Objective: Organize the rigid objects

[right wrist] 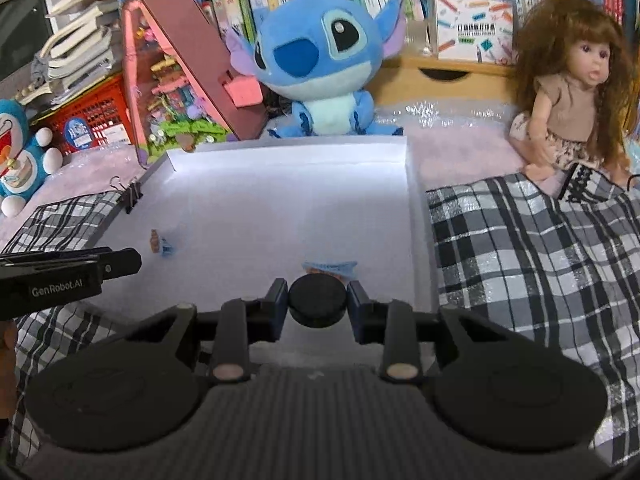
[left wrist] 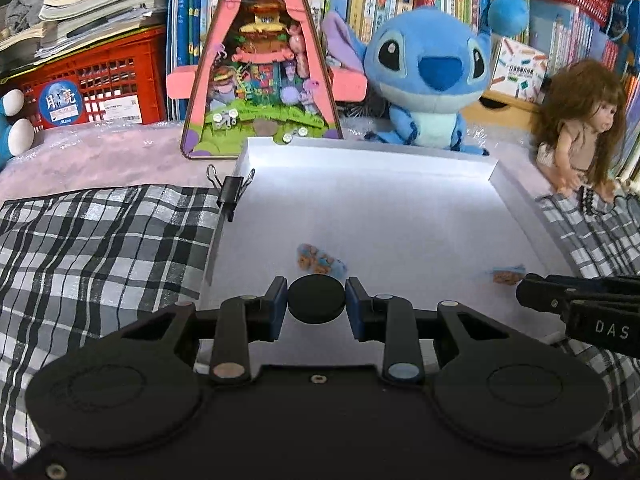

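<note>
A white shallow tray (left wrist: 360, 150) lies ahead on a plaid cloth. My left gripper (left wrist: 316, 300) is shut on a black round disc (left wrist: 316, 294), held over the tray's near part. Just beyond it lies a small blue-and-brown packet (left wrist: 320, 264), and a second one (left wrist: 506, 274) lies to the right. In the right wrist view my right gripper (right wrist: 317, 300) is shut on another black disc (right wrist: 317, 294) above the tray (right wrist: 288, 146). A blue packet (right wrist: 330, 267) peeks out behind it, and another (right wrist: 160, 244) lies at left. Each gripper shows at the edge of the other's view.
A black binder clip (left wrist: 232, 192) grips the tray's left rim. Behind the tray stand a pink triangular diorama (left wrist: 260, 60), a blue plush (left wrist: 428, 76) and a long-haired doll (left wrist: 576, 132). Plaid cloth (right wrist: 520, 260) flanks both sides. A red crate (left wrist: 100, 84) and books fill the back.
</note>
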Tool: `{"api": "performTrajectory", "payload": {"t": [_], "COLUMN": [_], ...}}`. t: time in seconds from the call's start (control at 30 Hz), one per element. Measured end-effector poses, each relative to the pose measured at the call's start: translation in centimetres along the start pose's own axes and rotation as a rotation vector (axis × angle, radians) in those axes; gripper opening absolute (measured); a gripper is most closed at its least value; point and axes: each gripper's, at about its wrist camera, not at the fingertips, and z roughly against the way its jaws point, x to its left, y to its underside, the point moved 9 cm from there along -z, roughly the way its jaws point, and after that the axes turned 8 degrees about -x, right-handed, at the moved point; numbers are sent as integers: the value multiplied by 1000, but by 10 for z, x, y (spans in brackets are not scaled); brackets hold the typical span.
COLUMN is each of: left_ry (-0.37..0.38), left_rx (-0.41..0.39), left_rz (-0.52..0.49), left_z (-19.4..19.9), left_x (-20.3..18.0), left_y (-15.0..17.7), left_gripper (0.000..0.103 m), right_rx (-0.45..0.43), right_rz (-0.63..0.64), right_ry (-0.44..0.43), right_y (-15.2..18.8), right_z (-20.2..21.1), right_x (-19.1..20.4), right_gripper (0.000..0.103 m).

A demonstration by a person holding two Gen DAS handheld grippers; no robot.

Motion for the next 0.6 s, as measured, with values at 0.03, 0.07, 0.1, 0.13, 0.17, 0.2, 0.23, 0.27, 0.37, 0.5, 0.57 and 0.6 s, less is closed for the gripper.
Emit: {"api": "performTrajectory", "payload": {"t": [0.03,0.07,0.1,0.13,0.17,0.2,0.23,0.27,0.37,0.5,0.57,0.6], "left_ry": [-2,-4,-7,-9,-9,-8,-8,-9,-12,-18,-20,-19], "left_rx": [7,11,16,20,23,25,26,26,27,20,17,17], "left_rz": [-2,-1,-1,-1,-1,-3,-5,-8,-18,-36,-40,-41], "left_z": [-3,-5,-7,-9,-11,-12,-13,-14,-16,-18,-19,-19], "left_x": [-1,-1,-1,0,-1,-1,-1,-2,-4,-6,-7,-7], "left_y": [1,2,2,3,4,4,5,5,6,7,7,7], "left_gripper": [29,29,29,29,29,29,29,29,29,29,29,29], "right_rx": [7,13,20,25,31,35,37,39,45,58,60,61], "right_rz": [-1,-2,-5,-8,-13,-16,-16,-14,-11,-6,0,3], "right_ry": [2,6,9,12,14,17,21,26,31,36,37,38], "right_y": [0,1,1,2,2,3,3,3,3,4,3,3], "right_z": [-3,-5,-8,-11,-13,-15,-17,-18,-21,-25,-26,-27], "right_x": [-1,-2,-3,-4,-5,-6,-7,-7,-9,-10,-10,-10], "right_gripper": [37,37,37,37,37,37,37,37,37,37,37,37]}}
